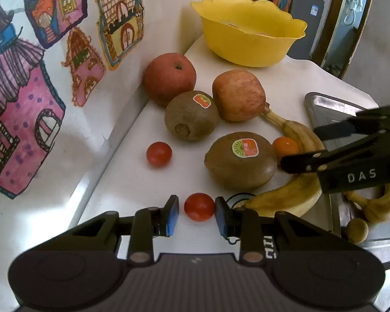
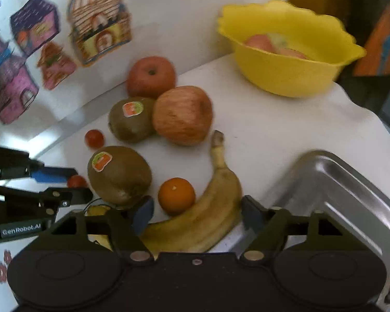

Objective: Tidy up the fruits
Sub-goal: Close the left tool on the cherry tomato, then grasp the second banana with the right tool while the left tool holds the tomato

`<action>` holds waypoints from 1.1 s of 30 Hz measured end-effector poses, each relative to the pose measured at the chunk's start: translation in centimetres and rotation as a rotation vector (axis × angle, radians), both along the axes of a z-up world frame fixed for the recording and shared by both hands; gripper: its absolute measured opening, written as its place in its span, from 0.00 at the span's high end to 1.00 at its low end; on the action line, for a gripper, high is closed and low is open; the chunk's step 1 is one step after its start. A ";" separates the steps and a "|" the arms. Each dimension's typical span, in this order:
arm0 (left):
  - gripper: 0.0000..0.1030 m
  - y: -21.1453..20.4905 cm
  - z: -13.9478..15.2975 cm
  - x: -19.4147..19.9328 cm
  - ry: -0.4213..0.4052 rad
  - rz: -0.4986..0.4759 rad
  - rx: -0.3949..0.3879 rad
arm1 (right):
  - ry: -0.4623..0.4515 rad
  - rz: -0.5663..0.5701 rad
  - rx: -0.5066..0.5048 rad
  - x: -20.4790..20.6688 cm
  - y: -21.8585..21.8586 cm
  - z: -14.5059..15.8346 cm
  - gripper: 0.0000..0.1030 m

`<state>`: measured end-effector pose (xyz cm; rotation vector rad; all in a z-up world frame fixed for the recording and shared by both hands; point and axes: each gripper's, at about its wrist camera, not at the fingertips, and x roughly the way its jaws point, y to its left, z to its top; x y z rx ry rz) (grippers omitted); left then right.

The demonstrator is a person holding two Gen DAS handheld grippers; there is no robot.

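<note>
The left gripper (image 1: 197,214) is hovering with its blue pads spread on either side of a cherry tomato (image 1: 199,206), not yet pinching it, apparently lining up a grasp. At about 3 o'clock from it, the right gripper (image 2: 195,214) is standing wide apart around a banana (image 2: 208,213), whose lower curve is lying against the steel tray (image 2: 351,182) edge; a small orange (image 2: 176,195) is sitting just beside it. Farther out, two kiwis (image 1: 240,160) and a second cherry tomato (image 1: 159,154) are crowding the centre, leaving little lateral room. Beyond them two apples (image 1: 238,95) are sitting near the wall at 11 o'clock, and the yellow bowl (image 1: 252,52), likely the destination, is waiting at 1 o'clock near the table's far edge, already holding some fruit
</note>
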<state>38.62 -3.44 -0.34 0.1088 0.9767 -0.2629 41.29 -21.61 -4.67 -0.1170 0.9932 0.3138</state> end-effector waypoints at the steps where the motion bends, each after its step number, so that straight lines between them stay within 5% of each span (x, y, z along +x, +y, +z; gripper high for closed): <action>1: 0.67 0.0 0.0 0.0 0.002 -0.001 0.001 | 0.008 0.020 -0.008 0.2 0.2 -0.1 0.19; 10: 0.74 0.2 0.2 -0.2 0.013 0.008 -0.001 | 0.029 0.040 -0.001 -0.2 0.9 0.0 0.22; 33: 0.75 2.2 1.2 -4.9 0.101 -0.003 -0.005 | 0.020 0.010 0.160 -9.8 4.8 0.9 0.27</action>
